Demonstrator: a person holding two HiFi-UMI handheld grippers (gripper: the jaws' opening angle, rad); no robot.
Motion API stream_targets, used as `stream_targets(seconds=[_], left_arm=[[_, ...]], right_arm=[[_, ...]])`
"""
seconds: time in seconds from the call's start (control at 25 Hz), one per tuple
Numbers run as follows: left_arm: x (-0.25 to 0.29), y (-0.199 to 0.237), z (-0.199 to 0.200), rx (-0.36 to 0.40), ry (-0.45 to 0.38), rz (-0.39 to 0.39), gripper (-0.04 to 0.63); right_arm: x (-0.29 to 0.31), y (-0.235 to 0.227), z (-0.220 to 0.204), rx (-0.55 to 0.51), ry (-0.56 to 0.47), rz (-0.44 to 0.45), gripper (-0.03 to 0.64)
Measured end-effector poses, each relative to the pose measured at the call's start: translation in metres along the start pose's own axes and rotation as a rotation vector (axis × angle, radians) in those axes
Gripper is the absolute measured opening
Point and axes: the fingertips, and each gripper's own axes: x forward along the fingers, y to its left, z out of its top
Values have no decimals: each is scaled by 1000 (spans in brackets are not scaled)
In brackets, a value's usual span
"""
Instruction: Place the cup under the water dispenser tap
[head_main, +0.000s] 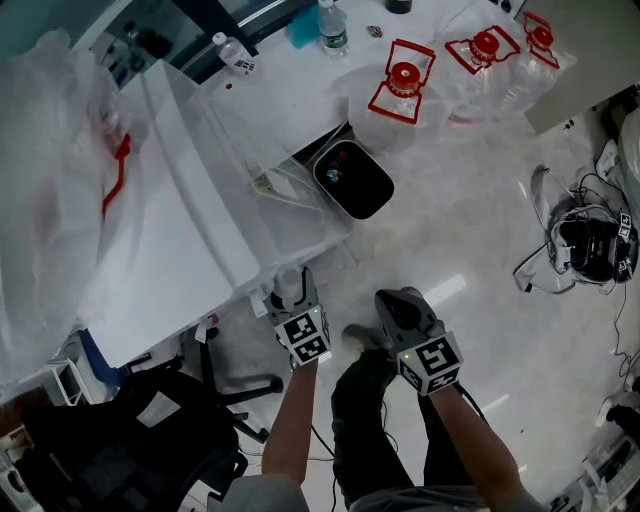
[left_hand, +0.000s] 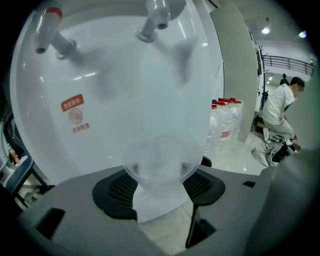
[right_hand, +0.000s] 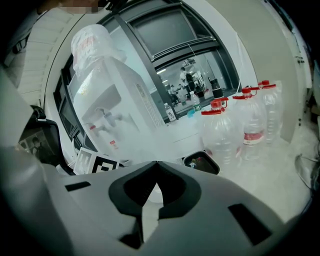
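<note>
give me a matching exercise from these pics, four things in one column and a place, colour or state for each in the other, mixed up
Things:
1. clear plastic cup
2. rounded black bin
3. large clear plastic jugs
4. right gripper

Matches:
a. red caps and handles
b. jaws together, nothing between them
c. between the jaws of the left gripper
d. on the floor beside the white water dispenser

Pairs: 1-c, 2-d, 3-a, 4-b
</note>
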Motion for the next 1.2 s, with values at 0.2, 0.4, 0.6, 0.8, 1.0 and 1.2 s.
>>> stream_targets(seconds=[0.2,0.4,0.6,0.8,1.0,1.2], left_arm=[[11,4,-3,17,-31,60,282],[19,5,-6,1,-51,85,282],[27,9,-8,-17,-62,104,282],[28,8,-8,-25,-73,95,282],[29,5,-9,-6,-58,78,288],[29,4,-10,-2,-41,78,305]], right_arm=[[0,-11,-12,-1,8,-9,11],[1,-17,-21,16,20,-14,11],[4,-20,-21,23,20,-9,11],[2,-25,-24,21,26,-6,11],[1,-27,-25,31,29,-4,11],[-1,-26,-25,30,28,5,11]])
